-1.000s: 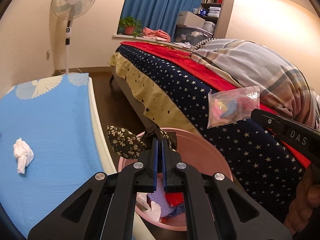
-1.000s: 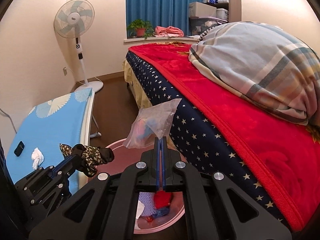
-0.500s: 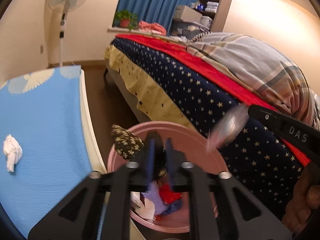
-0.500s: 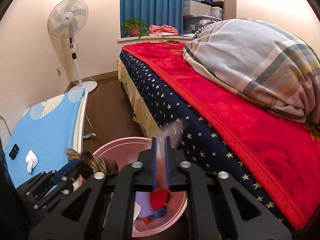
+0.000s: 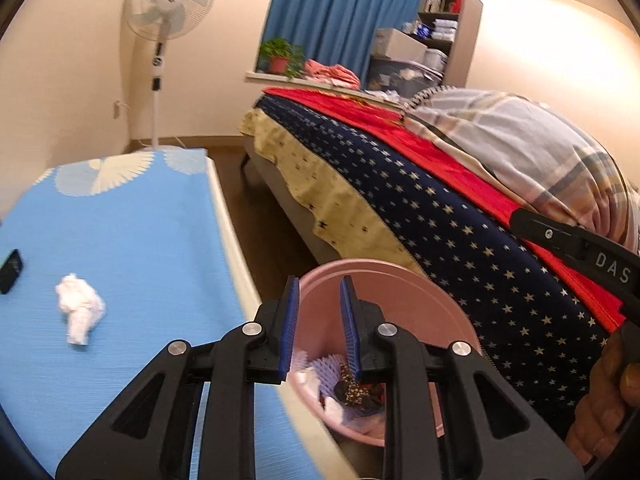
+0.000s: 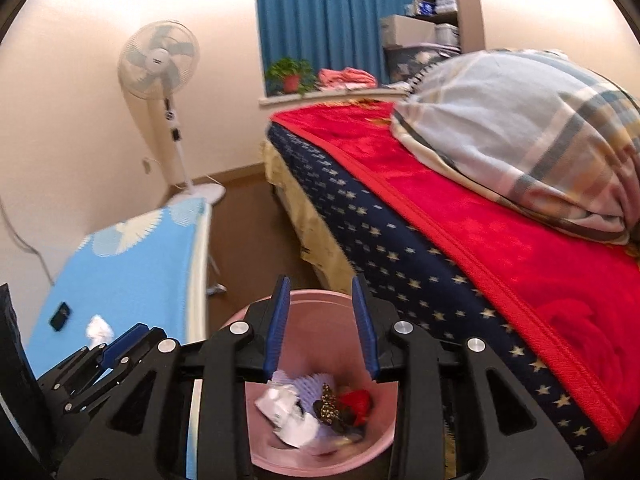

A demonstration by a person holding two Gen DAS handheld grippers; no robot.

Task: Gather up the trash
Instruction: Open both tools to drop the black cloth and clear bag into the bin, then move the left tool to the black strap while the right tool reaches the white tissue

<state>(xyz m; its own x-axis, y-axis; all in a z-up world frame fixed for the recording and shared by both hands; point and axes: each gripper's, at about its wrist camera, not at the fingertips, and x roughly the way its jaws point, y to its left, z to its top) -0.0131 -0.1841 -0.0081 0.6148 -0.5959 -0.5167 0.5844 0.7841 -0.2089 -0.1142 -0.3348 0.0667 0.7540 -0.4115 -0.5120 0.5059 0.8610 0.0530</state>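
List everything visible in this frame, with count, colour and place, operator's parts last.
bin: 1, pink, on floor between bed and board, holding mixed trash
floral cloth: 1, dark, inside bin
crumpled tissue: 1, white, on board
ironing board: 1, blue cover, left
small device: 1, black, on board's left edge
bed: 1, navy starred and red covers, right
duvet: 1, plaid, on bed
fan: 1, white, by wall
potted plant: 1, green, windowsill
left tool: open, above bin
right tool: open, above bin

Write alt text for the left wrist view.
The open left tool hangs over a pink bin holding trash. A crumpled white tissue lies on the blue-covered board to its left; a star-patterned bed stands to its right.
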